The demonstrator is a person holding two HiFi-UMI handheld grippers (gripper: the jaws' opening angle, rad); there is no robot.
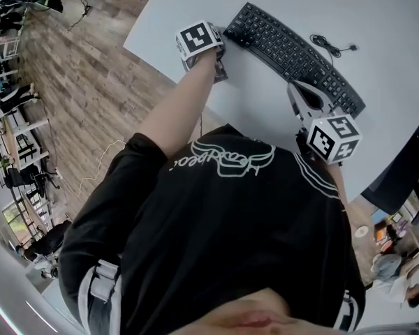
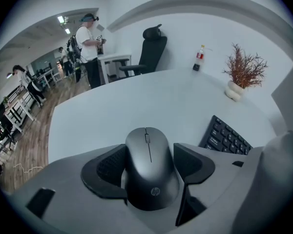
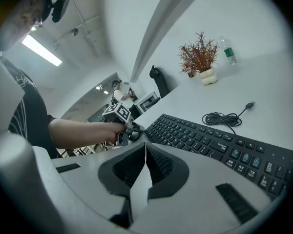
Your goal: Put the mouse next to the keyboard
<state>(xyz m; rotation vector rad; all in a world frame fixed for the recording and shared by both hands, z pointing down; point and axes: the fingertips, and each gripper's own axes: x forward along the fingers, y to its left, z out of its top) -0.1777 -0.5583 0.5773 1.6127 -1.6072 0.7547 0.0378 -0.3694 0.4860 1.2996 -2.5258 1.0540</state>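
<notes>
left hand-held gripper (image 2: 149,150): jaws set wide and pressed against both sides of the mouse
mouse (image 2: 149,172): dark grey, between those jaws, close to the desk's near edge and just beside the keyboard's left end
right hand-held gripper (image 3: 145,147): jaws pressed together with nothing between them, at the near side of the keyboard's right end
keyboard (image 1: 293,51): black, lying slantwise along the desk's near edge
cable (image 3: 222,117): coiled on the desk just behind the keyboard
plant (image 2: 244,72): reddish, in a white pot near the desk's far edge
bottle (image 2: 198,60): upright, further along that far edge
desk (image 2: 151,99): white
</notes>
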